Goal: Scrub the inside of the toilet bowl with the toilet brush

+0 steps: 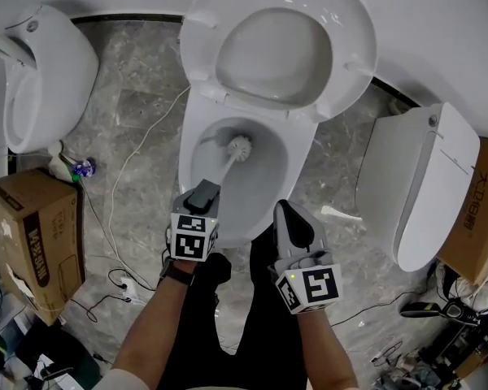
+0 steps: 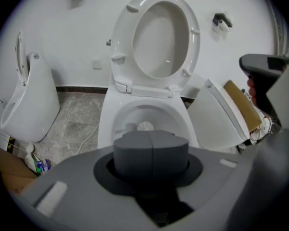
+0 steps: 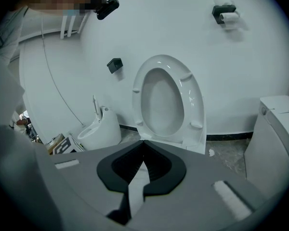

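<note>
The white toilet (image 1: 193, 132) has its seat (image 1: 351, 43) raised against the wall. Down in the bowl is the white head of the toilet brush (image 1: 240, 146), and its pale handle (image 1: 226, 169) slants back to my left gripper (image 1: 203, 195). That gripper is shut on the handle just above the front rim. In the left gripper view the brush head (image 2: 145, 126) shows beyond the closed jaws of the left gripper (image 2: 151, 146); the handle itself is hidden. My right gripper (image 1: 288, 211) hovers at the bowl's front right edge, shut and holding nothing.
A second white fixture (image 1: 45, 80) stands at the left and another toilet unit (image 1: 427, 181) at the right. Cardboard boxes (image 1: 28, 238) (image 1: 481, 210) flank them. Cables (image 1: 118, 189) trail over the grey marble floor, and a small bottle (image 1: 80, 168) lies at the left.
</note>
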Demonstrator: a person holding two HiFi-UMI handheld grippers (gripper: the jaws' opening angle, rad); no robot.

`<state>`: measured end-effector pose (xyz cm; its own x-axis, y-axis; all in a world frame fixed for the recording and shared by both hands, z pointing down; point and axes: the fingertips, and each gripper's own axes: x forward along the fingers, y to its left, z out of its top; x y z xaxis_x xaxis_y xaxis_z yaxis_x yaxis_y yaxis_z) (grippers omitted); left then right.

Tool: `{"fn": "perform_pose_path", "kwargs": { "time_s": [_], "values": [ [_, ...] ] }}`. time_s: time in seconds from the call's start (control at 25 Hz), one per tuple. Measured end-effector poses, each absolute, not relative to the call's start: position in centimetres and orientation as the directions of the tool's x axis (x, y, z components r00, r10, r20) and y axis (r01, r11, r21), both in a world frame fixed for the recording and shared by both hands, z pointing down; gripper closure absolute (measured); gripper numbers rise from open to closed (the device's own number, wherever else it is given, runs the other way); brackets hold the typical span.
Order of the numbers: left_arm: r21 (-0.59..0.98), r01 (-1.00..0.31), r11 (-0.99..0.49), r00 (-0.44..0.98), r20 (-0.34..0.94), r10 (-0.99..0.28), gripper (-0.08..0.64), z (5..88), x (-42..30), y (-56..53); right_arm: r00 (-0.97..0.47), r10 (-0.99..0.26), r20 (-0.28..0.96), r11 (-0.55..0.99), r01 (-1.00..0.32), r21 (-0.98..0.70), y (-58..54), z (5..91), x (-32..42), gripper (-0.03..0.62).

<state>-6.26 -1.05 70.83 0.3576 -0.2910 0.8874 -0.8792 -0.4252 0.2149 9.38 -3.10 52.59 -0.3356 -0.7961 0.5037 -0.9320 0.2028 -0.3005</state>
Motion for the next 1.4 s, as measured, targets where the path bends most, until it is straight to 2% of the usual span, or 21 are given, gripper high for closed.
{"fn": "perform_pose_path", "kwargs": {
  "time_s": [0.44, 0.76, 1.4],
  "values": [
    [0.245, -0.831, -0.499, 0.458, 0.811, -0.365, 0.407, 56.1, -8.1, 1.8, -0.298, -0.820, 0.488, 0.170, -0.942, -0.290, -1.1, 44.8, 8.5, 0.580],
    [0.269, -0.817, -0.510, 0.518, 0.730, -0.446, 0.407, 44.4, -10.2, 3.8, -0.279, -0.855, 0.437, 0.175, -0.949, -0.263, 0.4, 35.9, 6.9, 0.580],
    [0.234, -0.781, -0.579, 0.619, 0.414, -0.668, 0.407, 21.4, -11.8, 1.7, -0.306, -0.917, 0.254, 0.275, -0.950, -0.151, 1.4, 16.6, 2.9, 0.580]
  ]
}}
